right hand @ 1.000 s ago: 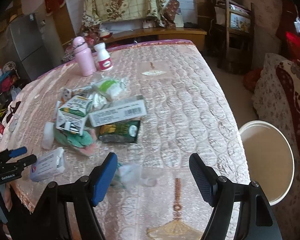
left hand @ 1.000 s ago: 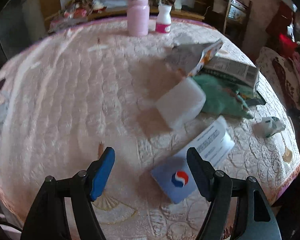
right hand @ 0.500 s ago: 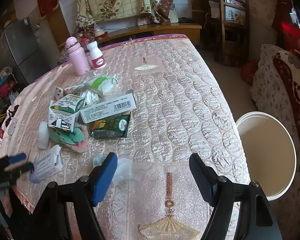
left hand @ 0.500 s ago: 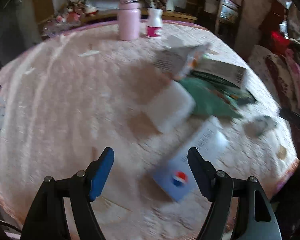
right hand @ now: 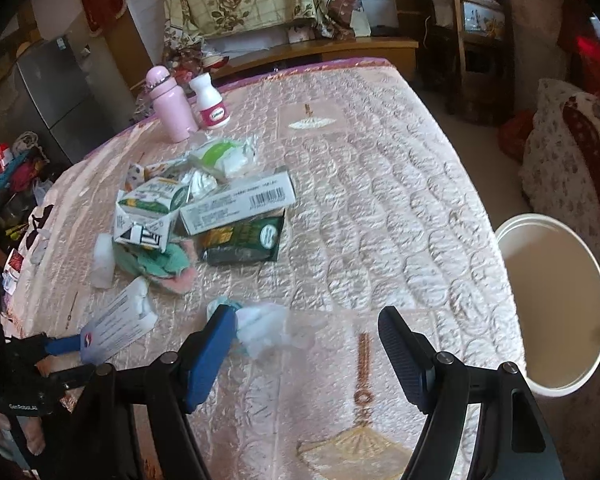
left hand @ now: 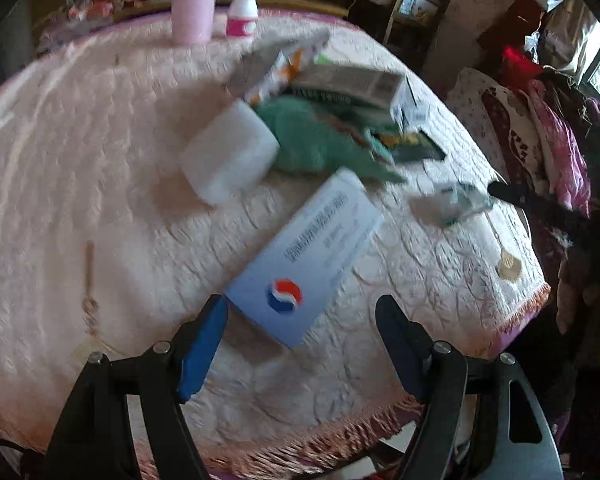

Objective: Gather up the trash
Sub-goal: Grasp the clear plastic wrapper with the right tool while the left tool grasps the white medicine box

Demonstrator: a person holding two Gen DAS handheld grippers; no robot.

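Note:
My left gripper (left hand: 302, 312) is open, and the near corner of a blue-and-white box (left hand: 304, 256) with a round red-and-blue logo lies flat between its fingertips, untouched. Beyond the box sit a white foam block (left hand: 230, 156), a green cloth (left hand: 320, 140) and cartons (left hand: 340, 84). My right gripper (right hand: 306, 320) is open over the tablecloth, with a crumpled white wrapper (right hand: 264, 328) just inside its left finger (right hand: 216, 340). The right wrist view also shows the left gripper (right hand: 60, 348) at the box (right hand: 116, 328), and a trash pile with a barcoded box (right hand: 240, 204) and a dark green packet (right hand: 244, 240).
A white round bin (right hand: 552, 304) stands on the floor just past the table's right edge. A pink bottle (right hand: 170, 104) and a white bottle (right hand: 210, 104) stand at the far side. The fringed table edge (left hand: 340, 432) runs right below the left gripper. A chair and furniture crowd the right.
The left gripper has shifted towards the blue-and-white box, which now reaches in between its fingertips. The right gripper has barely moved; the wrapper sits closer to its left finger.

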